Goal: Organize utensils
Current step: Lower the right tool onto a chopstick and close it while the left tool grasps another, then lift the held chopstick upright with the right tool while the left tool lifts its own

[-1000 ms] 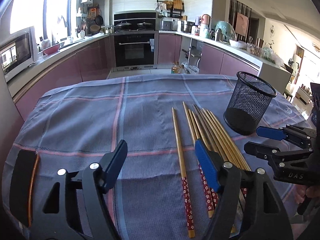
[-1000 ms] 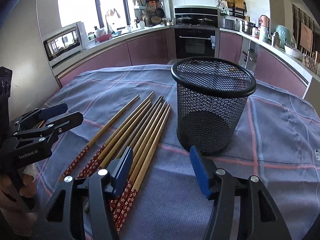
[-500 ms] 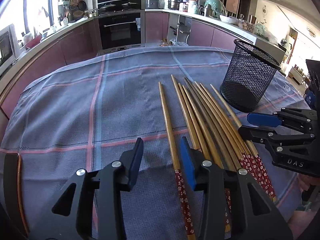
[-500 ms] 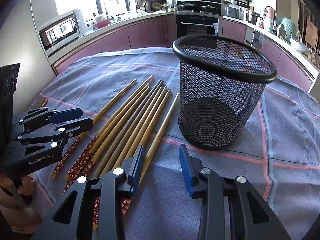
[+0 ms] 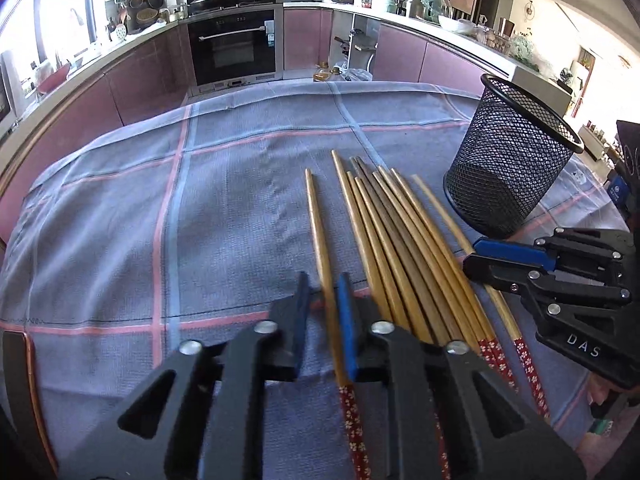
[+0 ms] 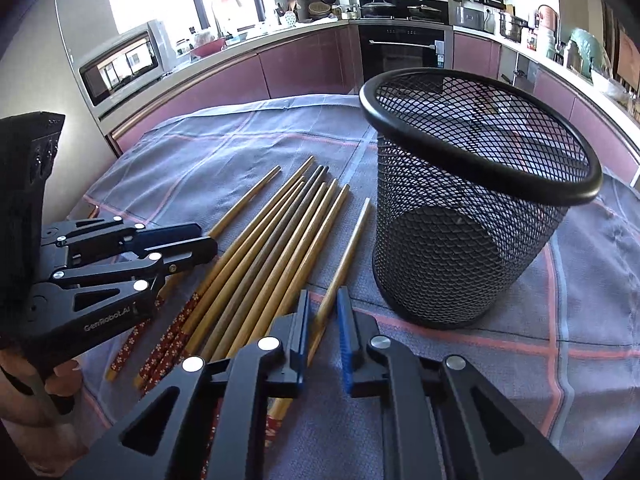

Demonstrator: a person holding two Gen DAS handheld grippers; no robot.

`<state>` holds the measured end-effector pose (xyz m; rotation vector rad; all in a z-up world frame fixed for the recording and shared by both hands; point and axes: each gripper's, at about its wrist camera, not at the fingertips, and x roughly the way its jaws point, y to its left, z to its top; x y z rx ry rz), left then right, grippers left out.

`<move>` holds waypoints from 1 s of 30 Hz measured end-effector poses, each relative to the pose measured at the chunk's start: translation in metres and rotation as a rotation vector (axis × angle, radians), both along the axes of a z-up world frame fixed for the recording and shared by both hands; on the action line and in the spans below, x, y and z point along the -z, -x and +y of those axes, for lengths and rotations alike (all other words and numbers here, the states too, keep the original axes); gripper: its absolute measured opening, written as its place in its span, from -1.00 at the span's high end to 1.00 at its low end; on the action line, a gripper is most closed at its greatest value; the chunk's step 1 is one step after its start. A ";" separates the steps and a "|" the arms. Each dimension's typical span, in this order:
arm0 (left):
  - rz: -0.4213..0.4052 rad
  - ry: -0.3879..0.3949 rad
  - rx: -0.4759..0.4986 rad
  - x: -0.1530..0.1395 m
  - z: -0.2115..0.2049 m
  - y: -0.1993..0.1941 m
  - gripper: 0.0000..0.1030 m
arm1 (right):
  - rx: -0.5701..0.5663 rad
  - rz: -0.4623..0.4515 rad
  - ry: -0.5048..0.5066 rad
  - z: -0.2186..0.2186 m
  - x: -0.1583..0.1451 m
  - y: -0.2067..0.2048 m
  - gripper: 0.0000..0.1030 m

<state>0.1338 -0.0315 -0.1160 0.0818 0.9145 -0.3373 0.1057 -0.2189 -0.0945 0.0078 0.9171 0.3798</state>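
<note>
- Across the whole tabletop, a blue-grey checked cloth (image 5: 224, 216) with pink stripes lies flat, and everything sits on it.
- At about two o'clock in the left wrist view, a black mesh cup (image 5: 508, 176) stands upright and looks empty; in the right wrist view it fills the one o'clock area.
- Just beside the cup, toward nine o'clock from it in the right wrist view, a row of wooden chopsticks (image 6: 276, 240) lies side by side, red flowered ends toward the person.
- At six o'clock in its own view, the left gripper (image 5: 324, 308) is clamped on the leftmost chopstick (image 5: 320, 240), which lies slightly apart from the row.
- At six o'clock in its own view, the right gripper (image 6: 323, 320) has its blue pads pinched on the rightmost chopstick (image 6: 344, 256), the one nearest the cup.
- At eight o'clock in the right wrist view, a hand (image 6: 36, 384) grips the left tool's handle.
</note>
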 end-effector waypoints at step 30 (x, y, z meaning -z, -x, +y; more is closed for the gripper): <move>-0.217 0.295 0.152 -0.143 0.014 0.063 0.86 | -0.059 -0.331 -0.288 -0.068 -0.110 0.050 0.89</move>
